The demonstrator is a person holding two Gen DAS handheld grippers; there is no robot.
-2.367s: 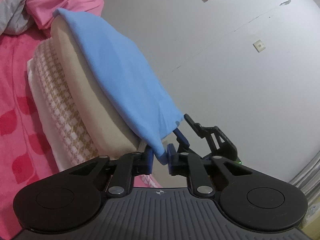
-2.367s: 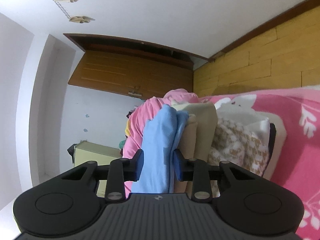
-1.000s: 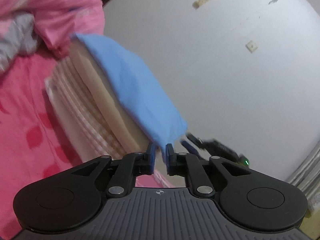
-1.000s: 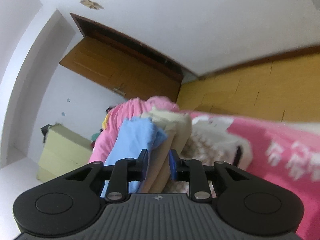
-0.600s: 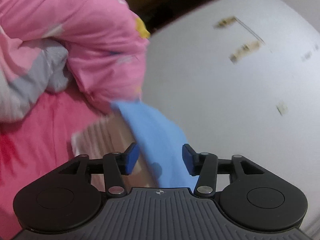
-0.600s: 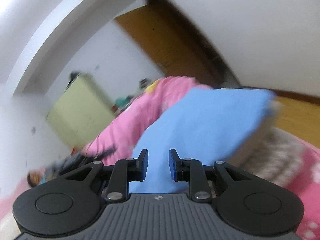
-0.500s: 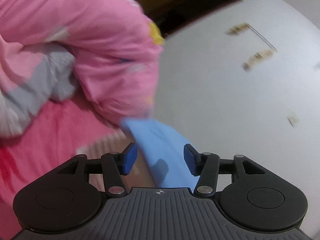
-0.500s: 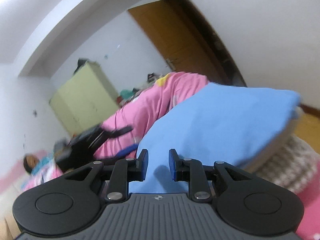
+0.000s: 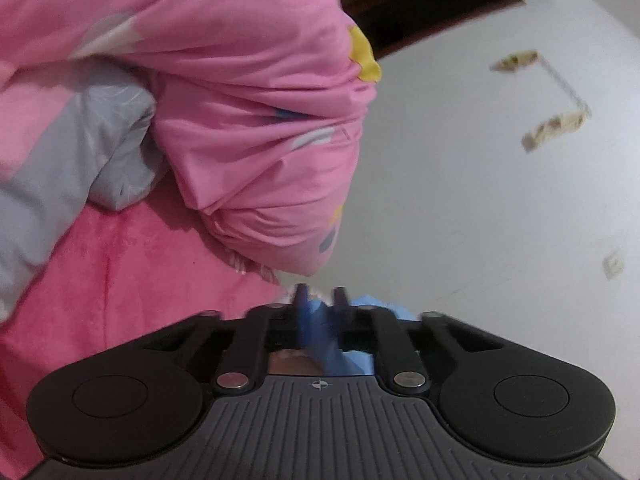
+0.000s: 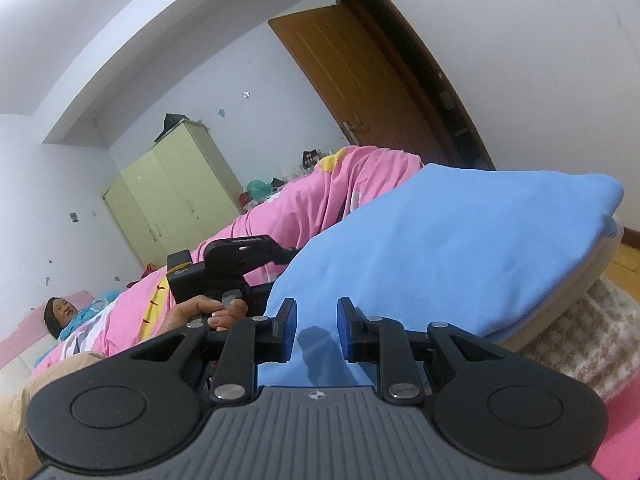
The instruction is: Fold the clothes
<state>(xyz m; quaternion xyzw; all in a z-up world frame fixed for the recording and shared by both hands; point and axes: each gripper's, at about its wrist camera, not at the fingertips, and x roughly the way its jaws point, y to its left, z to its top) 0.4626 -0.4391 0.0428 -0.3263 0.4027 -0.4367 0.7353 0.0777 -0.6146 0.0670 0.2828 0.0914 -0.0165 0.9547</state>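
A folded blue garment [image 10: 440, 248] lies on top of a stack of folded clothes: a beige piece [image 10: 592, 276] under it and a beige-and-white checked piece [image 10: 592, 340] lower down. My right gripper [image 10: 317, 330] hovers just above the blue garment's near edge, jaws a little apart and empty. My left gripper [image 9: 319, 312] is blurred; its jaws stand close together over a bit of blue cloth [image 9: 332, 352], and whether they grip it is unclear. The left gripper also shows in the right wrist view [image 10: 228, 268], held by a hand at the garment's left edge.
A bunched pink quilt [image 9: 248, 120] with a grey lining lies on the pink bedsheet [image 9: 120, 280] beyond the stack. A person's face [image 10: 60, 312] shows at the far left. A green wardrobe [image 10: 172, 196] and a wooden door [image 10: 360, 80] stand behind.
Both grippers let go of the blue garment, which now lies flat on the stack. The left gripper swung away toward the pink quilt and its jaws narrowed. The right gripper's jaws stay slightly apart.
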